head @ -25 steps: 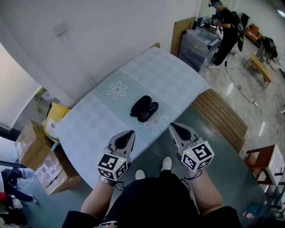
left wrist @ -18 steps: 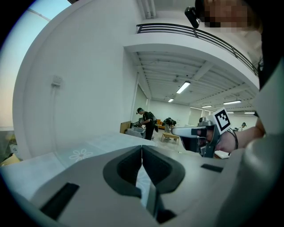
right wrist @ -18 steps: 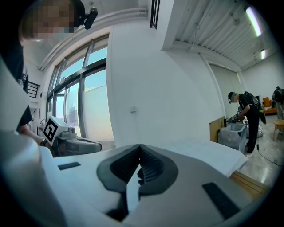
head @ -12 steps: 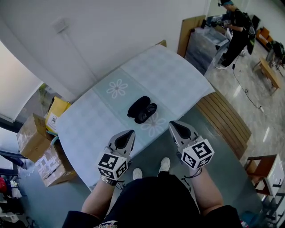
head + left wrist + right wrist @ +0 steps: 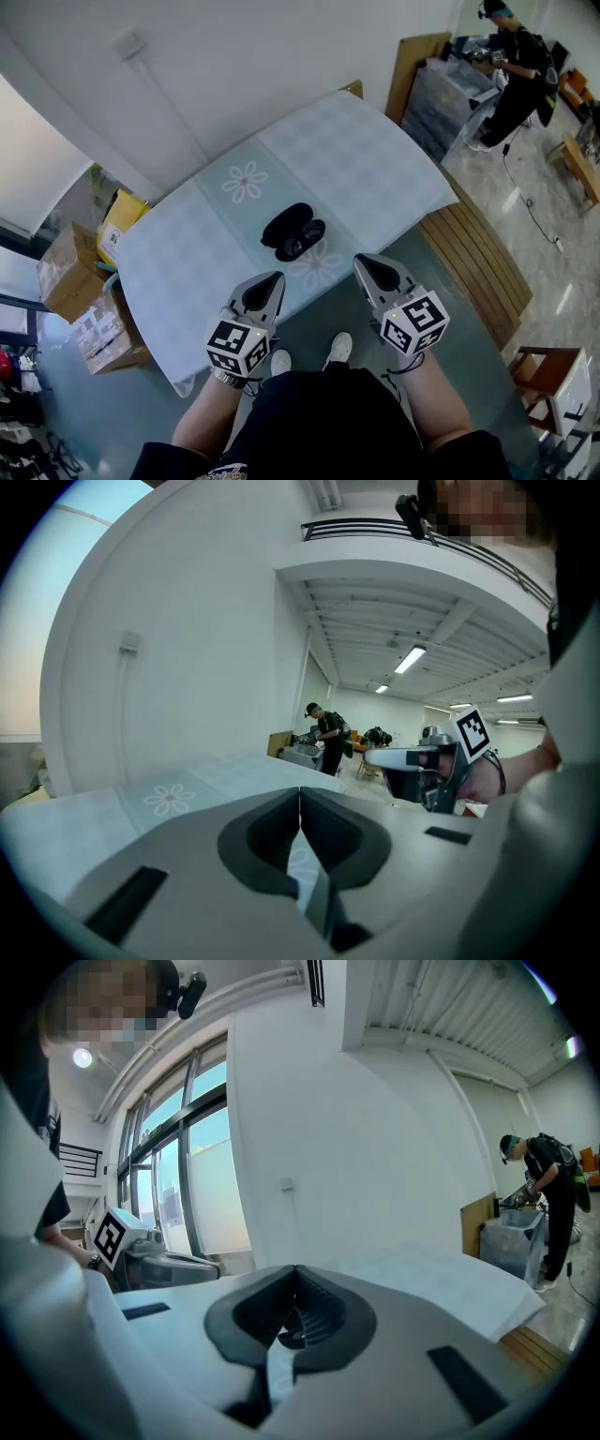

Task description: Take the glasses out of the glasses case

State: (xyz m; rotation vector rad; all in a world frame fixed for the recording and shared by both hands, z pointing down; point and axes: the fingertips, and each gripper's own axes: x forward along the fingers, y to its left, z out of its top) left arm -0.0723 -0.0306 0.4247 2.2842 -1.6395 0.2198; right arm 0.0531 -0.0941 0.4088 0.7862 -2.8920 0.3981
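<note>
Black case (image 5: 293,232) lies on the table (image 5: 375,159), ahead of and between both jaws, its long axis slanting forward-right. The left gripper (image 5: 270,279) looks nearer than the right gripper (image 5: 364,262). Both jaws are clenched on nothing.

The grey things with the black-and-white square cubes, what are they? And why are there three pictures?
They are two pinching tools that a person holds, one in each hand. The head view comes from a camera on the person's head, looking down at the left gripper and the right gripper. The other two views come from little cameras riding on each gripper. Both grippers are shut and hold nothing. Ahead of them, on the pale table with flower prints, lies a black glasses case, open.
</note>
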